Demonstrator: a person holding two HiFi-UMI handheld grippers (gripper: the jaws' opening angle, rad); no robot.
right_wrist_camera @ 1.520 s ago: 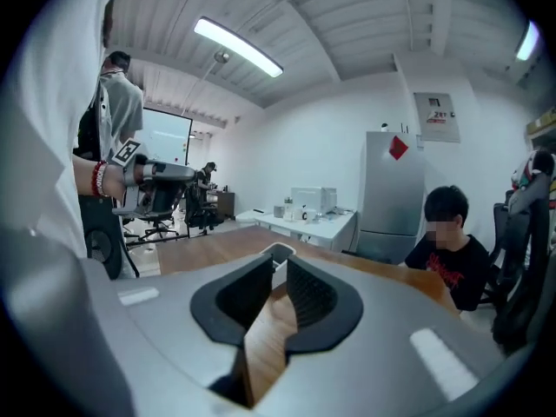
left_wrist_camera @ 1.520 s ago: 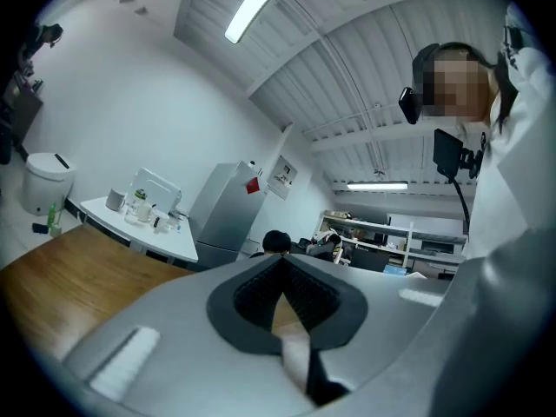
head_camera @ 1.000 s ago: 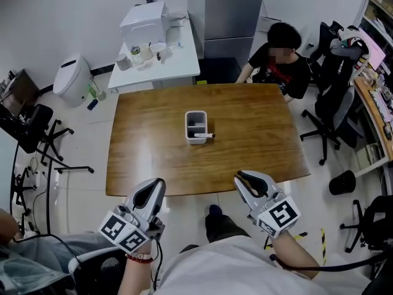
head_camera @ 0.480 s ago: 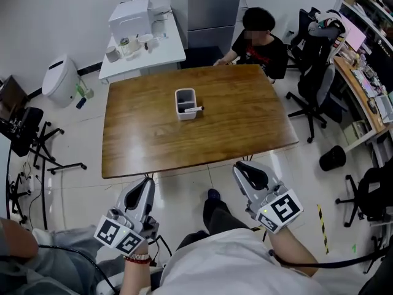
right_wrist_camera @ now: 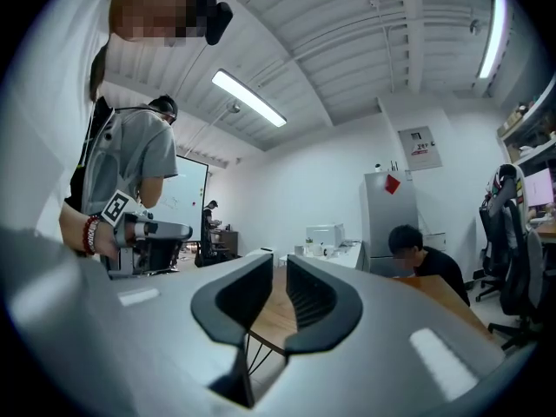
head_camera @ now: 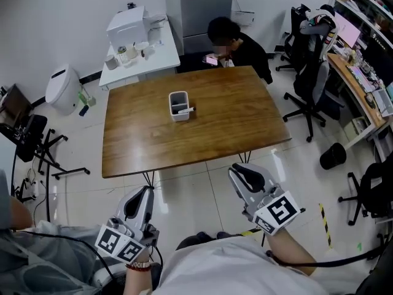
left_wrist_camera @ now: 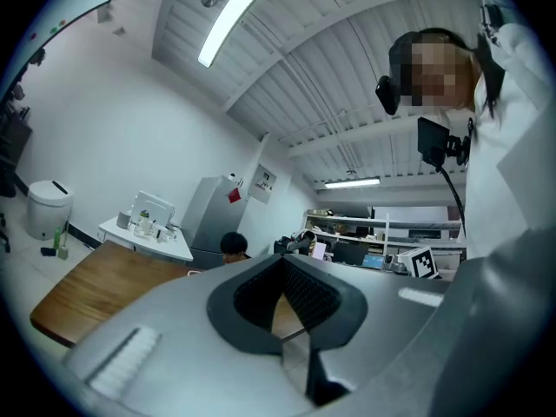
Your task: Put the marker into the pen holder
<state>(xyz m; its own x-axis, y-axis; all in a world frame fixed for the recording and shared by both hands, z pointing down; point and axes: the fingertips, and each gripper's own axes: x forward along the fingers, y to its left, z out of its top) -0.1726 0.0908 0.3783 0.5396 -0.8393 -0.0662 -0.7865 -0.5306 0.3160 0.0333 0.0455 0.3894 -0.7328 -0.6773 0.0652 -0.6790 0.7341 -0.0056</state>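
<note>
Backing off is the main change: a second ago both grippers hung over the near edge of the table (head_camera: 239, 128); now they sit over bare floor, well apart from it, and the table has shifted toward 12 o'clock in the head view. The seated person (head_camera: 232, 40) at the far edge has swung from about 1 o'clock to nearly 12.

The marker (head_camera: 187, 110) lies on the wood just beside the pen holder (head_camera: 178, 94), at the holder's 4 o'clock corner – whether it touches the wall is too small to tell.

The left gripper (head_camera: 140, 193) has its jaws pressed together at the tips, with nothing between them. The right gripper (head_camera: 237, 172) shows a slim gap with only table and floor beyond it; its jaws are opening.

The step in hand looks like the approach. To do it well, I'd close in toward 12 o'clock, spread the right jaws fully first, and come down across the marker's barrel – clear of the holder's wall.
</note>
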